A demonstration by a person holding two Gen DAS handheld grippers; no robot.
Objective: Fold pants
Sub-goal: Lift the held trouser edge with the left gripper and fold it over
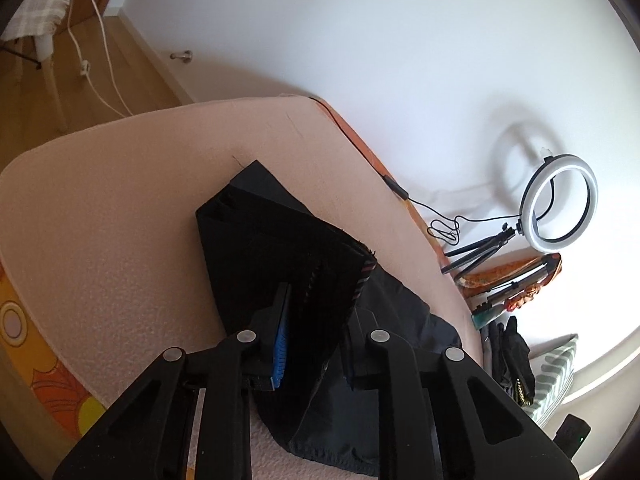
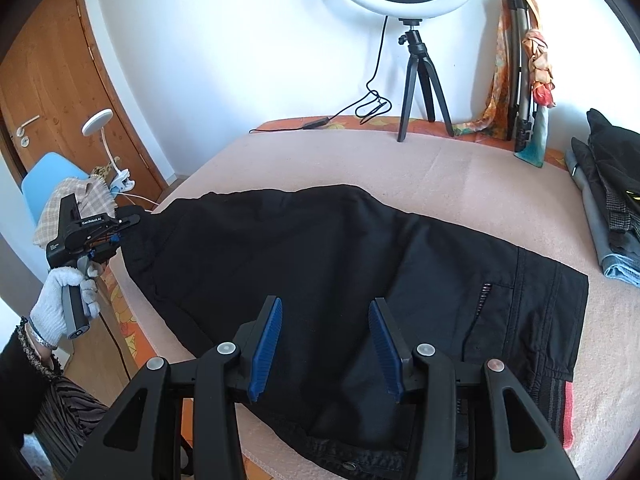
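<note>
Black pants (image 2: 320, 264) lie folded lengthwise across a pink blanket-covered table (image 2: 460, 176), waistband near me at the right, leg ends at the far left. My right gripper (image 2: 326, 344) is open, its blue pads above the pants' seat, holding nothing. My left gripper (image 2: 114, 236) is at the table's left edge, shut on the leg ends. In the left wrist view the left gripper (image 1: 316, 320) pinches the lifted black fabric (image 1: 288, 248) between its fingers.
A ring light on a tripod (image 2: 404, 8) stands at the table's back edge with its cable (image 2: 360, 112). A pile of folded clothes (image 2: 612, 192) lies at the right. A folded tripod wrapped in a scarf (image 2: 524, 80) leans on the wall. A blue chair (image 2: 48, 176) stands left.
</note>
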